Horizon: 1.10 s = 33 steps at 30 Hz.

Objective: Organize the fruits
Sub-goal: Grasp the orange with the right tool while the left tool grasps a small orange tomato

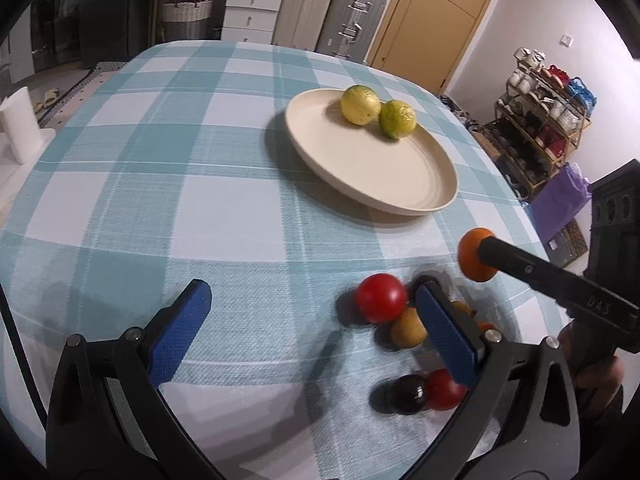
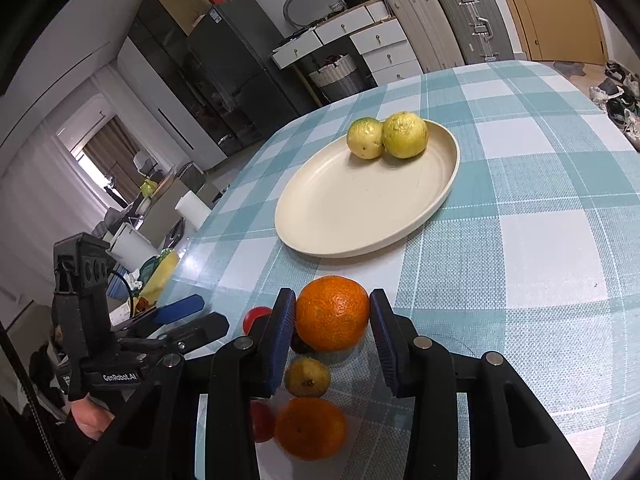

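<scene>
A cream plate (image 1: 420, 184) (image 2: 336, 216) holds two yellow-green citrus fruits (image 1: 360, 105) (image 2: 404, 134). My right gripper (image 2: 332, 316) is shut on an orange (image 2: 332, 314) (image 1: 474, 254), held above the table in front of the plate. Under it lie a small yellow fruit (image 2: 307, 377), a second orange (image 2: 310, 428) and red fruits (image 2: 262, 420). My left gripper (image 1: 316, 316) is open and empty over the cloth. Beside its right finger lie a red tomato (image 1: 380, 297), a yellow fruit (image 1: 408, 328), a dark plum (image 1: 408, 394) and another red fruit (image 1: 442, 390).
The table has a blue and white checked cloth (image 1: 200, 200). A white roll (image 1: 20, 128) stands off the table's left edge. Suitcases, drawers and a door are behind the table; a shoe rack (image 1: 540, 120) stands at the right.
</scene>
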{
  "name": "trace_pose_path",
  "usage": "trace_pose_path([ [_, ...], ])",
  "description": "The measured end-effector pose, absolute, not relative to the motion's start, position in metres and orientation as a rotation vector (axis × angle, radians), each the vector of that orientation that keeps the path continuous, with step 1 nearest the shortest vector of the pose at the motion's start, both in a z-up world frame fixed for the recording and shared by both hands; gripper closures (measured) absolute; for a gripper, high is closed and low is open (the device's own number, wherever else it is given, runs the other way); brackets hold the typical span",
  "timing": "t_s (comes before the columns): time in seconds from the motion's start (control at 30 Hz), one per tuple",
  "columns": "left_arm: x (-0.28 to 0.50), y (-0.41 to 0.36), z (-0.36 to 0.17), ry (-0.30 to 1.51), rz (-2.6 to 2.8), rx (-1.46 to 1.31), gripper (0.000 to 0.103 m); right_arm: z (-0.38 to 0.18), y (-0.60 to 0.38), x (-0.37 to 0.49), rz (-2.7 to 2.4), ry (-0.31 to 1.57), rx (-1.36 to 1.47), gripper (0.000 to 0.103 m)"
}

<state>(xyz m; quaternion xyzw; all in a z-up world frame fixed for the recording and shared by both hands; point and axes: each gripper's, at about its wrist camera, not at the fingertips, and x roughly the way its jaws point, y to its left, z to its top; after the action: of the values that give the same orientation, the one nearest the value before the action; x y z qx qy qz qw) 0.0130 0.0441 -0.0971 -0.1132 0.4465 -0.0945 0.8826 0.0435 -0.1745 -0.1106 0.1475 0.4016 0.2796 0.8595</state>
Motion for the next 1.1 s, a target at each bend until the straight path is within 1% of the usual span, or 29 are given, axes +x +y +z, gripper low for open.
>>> trace_pose_path([
  [0.37,0.025,0.027,-0.097,0.94,-0.261,-0.222,0.002,-0.114,-0.178,0.048,0.593,0.847,0.321,0.064],
  [0.43,0.026,0.027,-0.098,0.946,-0.262,-0.225,0.006,-0.115,-0.178,0.049,0.598,0.849,0.32,0.064],
  [0.5,0.028,0.026,-0.1,0.964,-0.27,-0.223,0.019,-0.115,-0.178,0.05,0.603,0.848,0.319,0.064],
  [0.53,0.029,0.025,-0.101,0.973,-0.272,-0.221,0.021,-0.115,-0.178,0.05,0.605,0.848,0.319,0.064],
  [0.6,0.031,0.023,-0.103,0.988,-0.282,-0.222,0.032,-0.115,-0.179,0.049,0.609,0.846,0.324,0.064],
  [0.73,0.031,0.018,-0.103,0.993,-0.304,-0.205,0.043,-0.115,-0.181,0.048,0.612,0.846,0.33,0.064],
  [0.77,0.032,0.017,-0.102,0.995,-0.307,-0.204,0.048,-0.115,-0.181,0.049,0.61,0.846,0.328,0.064],
  [0.83,0.033,0.016,-0.102,0.998,-0.308,-0.201,0.05,-0.116,-0.182,0.049,0.611,0.849,0.331,0.064],
  [1.03,0.033,0.011,-0.101,1.003,-0.343,-0.188,0.068,-0.117,-0.185,0.049,0.612,0.851,0.332,0.064],
  [1.1,0.034,0.01,-0.101,1.006,-0.365,-0.201,0.077,-0.117,-0.185,0.05,0.611,0.851,0.331,0.064],
])
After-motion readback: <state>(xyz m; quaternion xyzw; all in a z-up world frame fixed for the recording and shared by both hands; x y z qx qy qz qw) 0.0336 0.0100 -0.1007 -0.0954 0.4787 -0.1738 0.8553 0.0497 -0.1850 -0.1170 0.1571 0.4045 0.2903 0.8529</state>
